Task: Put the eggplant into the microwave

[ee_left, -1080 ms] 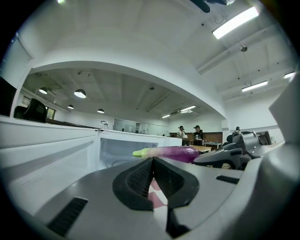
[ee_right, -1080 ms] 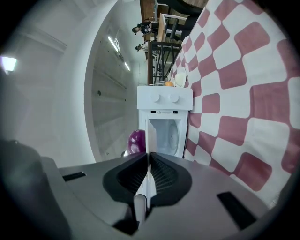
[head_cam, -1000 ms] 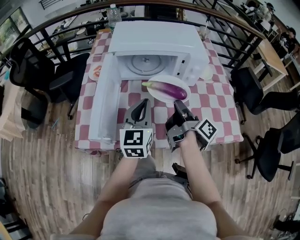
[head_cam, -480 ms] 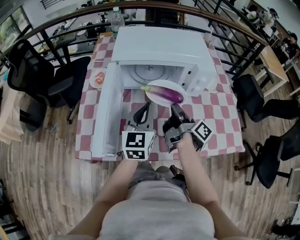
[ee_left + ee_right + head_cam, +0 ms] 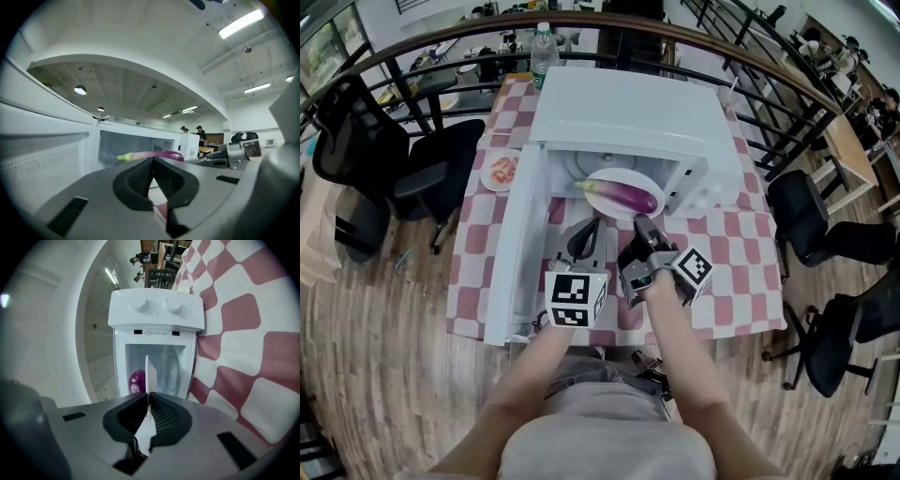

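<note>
In the head view, the eggplant point(image 5: 623, 195) is seen lying on a white plate point(image 5: 609, 178) at the mouth of the open microwave point(image 5: 637, 108), whose door point(image 5: 517, 244) is swung out to the left over the checkered bench point(image 5: 731, 244). The plate's near rim is pinched by the right claw point(image 5: 642, 223). The left claw point(image 5: 589, 230) is held just to its left.

In the left gripper view, the left claw point(image 5: 153, 161) is seen closed on nothing, and the eggplant point(image 5: 150, 156) shows beyond it.

In the right gripper view, the right claw point(image 5: 149, 404) is clamped on the plate point(image 5: 147, 376), which is seen edge-on, and the turntable point(image 5: 171, 371) lies beyond.

Since the plate is gripped at one edge only, it could sag or twist in the pads. The eggplant could then be rolled off. The far rim could also be caught on the cavity's sill if it is carried too low.
</note>
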Tool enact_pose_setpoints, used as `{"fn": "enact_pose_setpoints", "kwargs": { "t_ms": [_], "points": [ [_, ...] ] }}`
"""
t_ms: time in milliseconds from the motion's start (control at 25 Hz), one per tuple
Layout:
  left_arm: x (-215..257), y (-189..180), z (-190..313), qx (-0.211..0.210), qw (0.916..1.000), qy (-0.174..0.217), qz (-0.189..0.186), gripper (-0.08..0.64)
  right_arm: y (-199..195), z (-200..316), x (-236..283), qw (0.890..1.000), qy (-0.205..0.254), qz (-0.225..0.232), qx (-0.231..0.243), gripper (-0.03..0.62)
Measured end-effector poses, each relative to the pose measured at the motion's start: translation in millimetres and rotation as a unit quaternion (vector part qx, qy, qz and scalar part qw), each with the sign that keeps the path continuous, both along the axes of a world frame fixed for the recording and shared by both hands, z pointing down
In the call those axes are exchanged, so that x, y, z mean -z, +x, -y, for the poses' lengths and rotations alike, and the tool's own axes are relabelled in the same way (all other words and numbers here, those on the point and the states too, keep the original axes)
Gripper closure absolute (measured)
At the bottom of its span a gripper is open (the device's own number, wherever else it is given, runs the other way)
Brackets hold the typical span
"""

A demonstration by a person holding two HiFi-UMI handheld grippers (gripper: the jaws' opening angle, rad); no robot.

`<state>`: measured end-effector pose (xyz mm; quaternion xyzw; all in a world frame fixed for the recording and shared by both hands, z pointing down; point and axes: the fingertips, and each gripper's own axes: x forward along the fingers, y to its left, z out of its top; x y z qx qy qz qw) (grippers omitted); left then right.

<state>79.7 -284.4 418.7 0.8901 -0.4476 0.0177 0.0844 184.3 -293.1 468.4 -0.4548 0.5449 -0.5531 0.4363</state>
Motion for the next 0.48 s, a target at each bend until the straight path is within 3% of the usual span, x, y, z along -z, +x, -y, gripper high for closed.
{"fn": "enact_pose_setpoints", "kwargs": {
  "t_ms": [480],
  "points": [
    [-23, 0, 31, 0.024, 0.9996, -0.01, 0.001, 0.556, 5, 55, -35, 1.0, 0.012, 0.009, 0.013, 0.557]
  ]
}}
